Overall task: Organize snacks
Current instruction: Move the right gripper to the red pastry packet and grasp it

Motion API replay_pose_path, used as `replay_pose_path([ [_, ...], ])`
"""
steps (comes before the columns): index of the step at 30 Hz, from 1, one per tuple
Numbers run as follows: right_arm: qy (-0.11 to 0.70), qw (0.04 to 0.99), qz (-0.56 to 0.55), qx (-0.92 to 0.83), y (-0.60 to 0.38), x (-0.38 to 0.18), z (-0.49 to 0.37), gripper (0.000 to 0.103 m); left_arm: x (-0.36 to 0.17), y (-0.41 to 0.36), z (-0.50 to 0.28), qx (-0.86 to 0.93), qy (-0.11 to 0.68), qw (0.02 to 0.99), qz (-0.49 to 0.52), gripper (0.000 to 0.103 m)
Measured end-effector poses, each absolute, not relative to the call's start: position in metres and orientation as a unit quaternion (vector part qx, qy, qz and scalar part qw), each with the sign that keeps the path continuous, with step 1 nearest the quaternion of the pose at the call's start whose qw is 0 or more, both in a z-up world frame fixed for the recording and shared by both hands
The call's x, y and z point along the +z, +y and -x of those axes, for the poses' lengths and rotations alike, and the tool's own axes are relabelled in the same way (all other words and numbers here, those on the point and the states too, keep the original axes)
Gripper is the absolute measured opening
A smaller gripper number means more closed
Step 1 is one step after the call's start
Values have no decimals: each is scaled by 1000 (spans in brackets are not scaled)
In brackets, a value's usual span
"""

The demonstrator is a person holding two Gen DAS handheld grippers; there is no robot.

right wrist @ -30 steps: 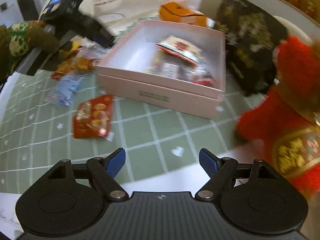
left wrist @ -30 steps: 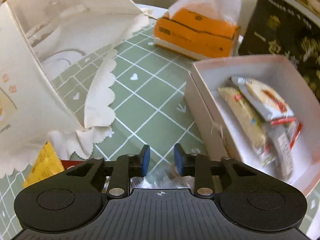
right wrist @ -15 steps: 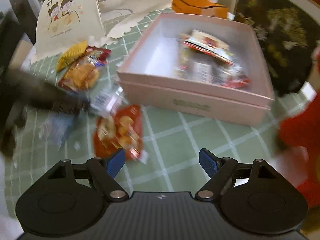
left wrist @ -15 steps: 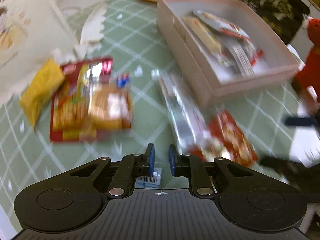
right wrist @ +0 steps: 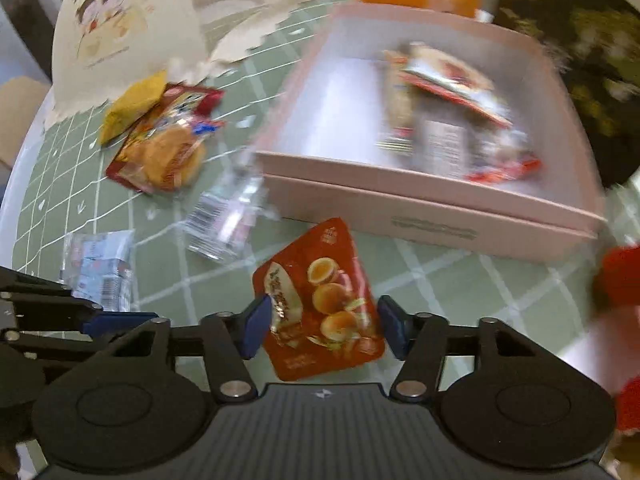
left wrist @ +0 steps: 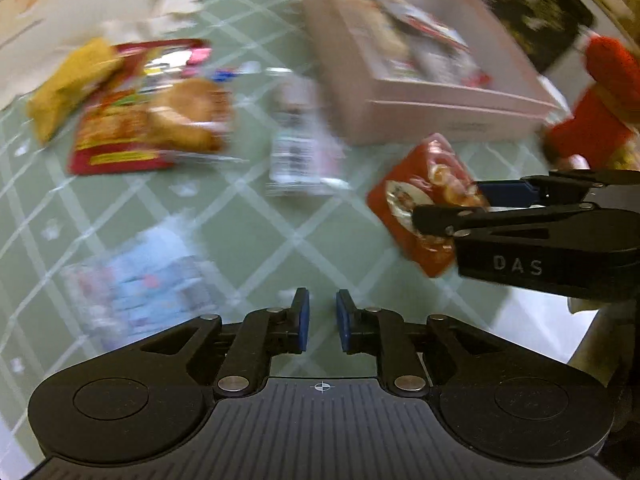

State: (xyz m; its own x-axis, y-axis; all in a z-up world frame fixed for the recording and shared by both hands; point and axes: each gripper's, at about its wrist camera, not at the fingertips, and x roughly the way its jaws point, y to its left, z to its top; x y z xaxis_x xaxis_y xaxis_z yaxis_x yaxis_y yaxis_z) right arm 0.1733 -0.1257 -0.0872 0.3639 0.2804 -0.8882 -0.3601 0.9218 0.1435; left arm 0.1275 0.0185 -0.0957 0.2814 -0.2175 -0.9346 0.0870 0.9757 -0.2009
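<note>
A red egg snack packet (right wrist: 320, 304) sits between the pads of my right gripper (right wrist: 323, 328). Its jaws are closing and both pads touch the packet's side edges. In the left wrist view the same packet (left wrist: 424, 200) shows at the right with the right gripper (left wrist: 468, 204) around it. Just behind stands the pink box (right wrist: 420, 216) with several packets inside. My left gripper (left wrist: 322, 320) points down at bare green mat, its pads almost together with nothing between them. Its fingers (right wrist: 100, 320) show at the left edge of the right wrist view.
Loose on the mat lie a clear packet (right wrist: 228, 216), a blue-white packet (right wrist: 100, 268), a red-and-orange cake packet (right wrist: 168, 148) and a yellow packet (right wrist: 132, 104). A cream card (right wrist: 124, 28) stands behind them. A red plush (right wrist: 620, 280) is at the right.
My right gripper's jaws have narrowed from wide apart onto the red packet. The left gripper has swung away from the box towards the loose packets, and its jaws have drawn closer.
</note>
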Motion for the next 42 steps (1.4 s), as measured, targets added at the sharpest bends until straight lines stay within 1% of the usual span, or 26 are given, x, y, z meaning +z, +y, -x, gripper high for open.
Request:
replay_pose_path([
  [3,525,838,42,142,-164,-86,-160,48,-95,-10,-134,-127,587,798,43,23],
  [5,534,837,40,113,-189,-90,-151,47,-94,-26,-139,-140,584,799,32,23],
  [8,558,824,7,103,-214,-102,-140,47,-96,-43,-148,-154,583,797,21,23],
  [11,548,831,13,96,-220,-106,-126,48,-97,-56,-153,-162,587,794,11,23],
  [13,546,832,17,97,-220,-110,-122,51,-97,-62,-155,-166,586,793,8,23],
  [18,548,830,24,105,-211,-111,-120,68,-95,-72,-158,-176,584,792,5,23],
  [22,545,831,33,104,-208,-112,-118,77,-92,-67,-159,-169,581,796,7,23],
  [24,544,832,30,100,-207,-114,-119,83,-90,-62,-160,-163,579,799,13,23],
  [33,545,834,22,87,-205,-119,-124,92,-76,-28,-173,-120,560,818,52,23],
  [36,543,836,20,82,-204,-120,-124,94,-76,-15,-180,-100,560,820,66,23],
  [42,542,837,20,80,-204,-122,-125,96,-83,-5,-192,-74,562,821,61,23],
])
